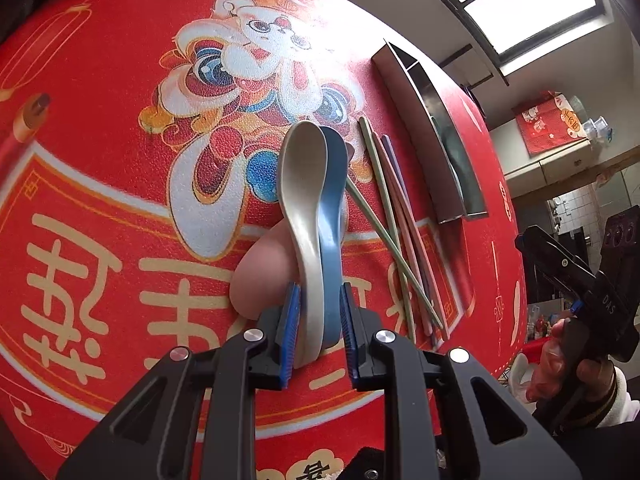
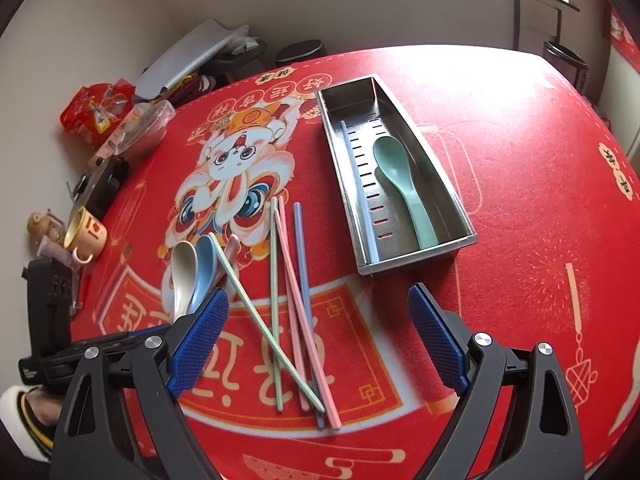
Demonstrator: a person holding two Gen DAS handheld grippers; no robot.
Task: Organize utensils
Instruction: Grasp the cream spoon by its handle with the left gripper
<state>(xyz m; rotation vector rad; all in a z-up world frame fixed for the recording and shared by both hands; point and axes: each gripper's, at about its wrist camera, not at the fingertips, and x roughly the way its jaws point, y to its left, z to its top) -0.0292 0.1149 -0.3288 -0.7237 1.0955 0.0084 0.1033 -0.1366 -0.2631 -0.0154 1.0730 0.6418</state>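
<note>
My left gripper (image 1: 320,292) is shut on the handles of a white spoon (image 1: 304,184) and a blue spoon (image 1: 334,184), which stand on edge side by side. A pink spoon (image 1: 260,276) lies on the cloth just under them. Several pastel chopsticks (image 2: 296,300) lie crossed on the cloth to the right of the spoons. My right gripper (image 2: 318,340) hovers open over the chopsticks with nothing between its pads. Farther back, a steel tray (image 2: 416,258) holds a green spoon (image 2: 400,176) and one blue chopstick (image 2: 360,192).
A red printed tablecloth (image 2: 520,160) covers the round table. At its left edge stand a yellow cup (image 2: 86,236), a clear plastic box (image 2: 140,128) and a red snack bag (image 2: 96,110). A hand holding the right gripper (image 1: 568,264) shows at the table's right edge.
</note>
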